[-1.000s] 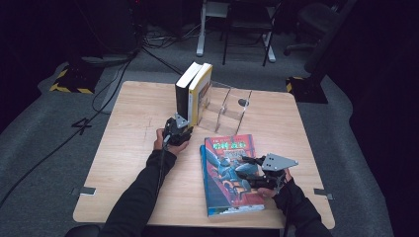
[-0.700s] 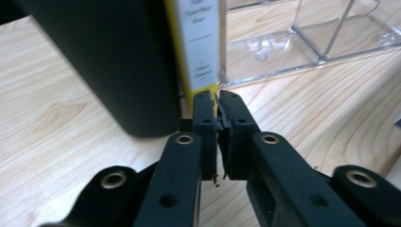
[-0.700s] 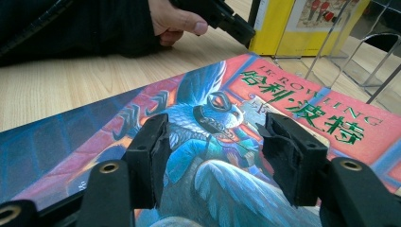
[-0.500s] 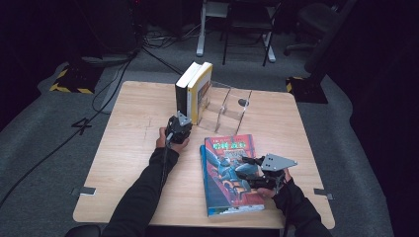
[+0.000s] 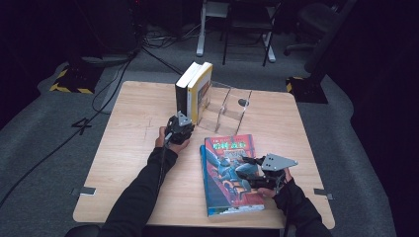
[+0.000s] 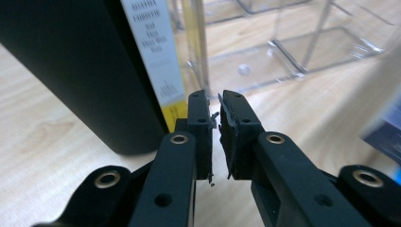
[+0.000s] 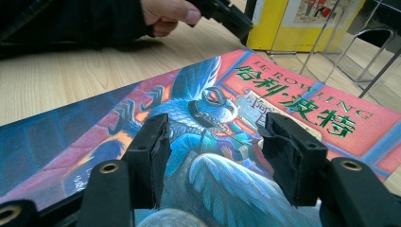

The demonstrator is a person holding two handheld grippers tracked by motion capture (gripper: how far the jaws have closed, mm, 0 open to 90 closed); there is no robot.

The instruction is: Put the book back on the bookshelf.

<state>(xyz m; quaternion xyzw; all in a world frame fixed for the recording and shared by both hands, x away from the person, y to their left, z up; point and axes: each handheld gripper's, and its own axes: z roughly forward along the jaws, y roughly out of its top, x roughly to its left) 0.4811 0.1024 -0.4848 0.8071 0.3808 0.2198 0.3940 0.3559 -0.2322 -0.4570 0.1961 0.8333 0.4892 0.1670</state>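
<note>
We see a wooden desk [image 5: 128,148] carrying everything. The largest thing on it is a illustrated paperback [image 5: 231,173] lying flat, cover up, with a winged creature and green Chinese characters on red; it sits directly under and ahead of the right tongs [image 5: 245,173], whose jaws stand wide apart just above the cover, holding nothing. In the right gripper view the same right tongs [image 7: 213,142] straddle the creature's picture on the paperback [image 7: 293,104].

Beyond the left tongs [image 5: 179,126] stand two upright books side by side: a black book [image 5: 184,91] and, touching it, a yellow book [image 5: 200,91]. To the far right of those tongs, next to the yellow book, is a clear acrylic rack [image 5: 230,106] with empty slots.

The left tongs [image 6: 216,118] have their jaws drawn narrow, a thin gap between them, gripping nothing, their tips just beside the foot of the yellow book's spine [image 6: 158,61], with the black book [image 6: 75,71] to the left and the rack [image 6: 293,42] farther ahead.
</note>
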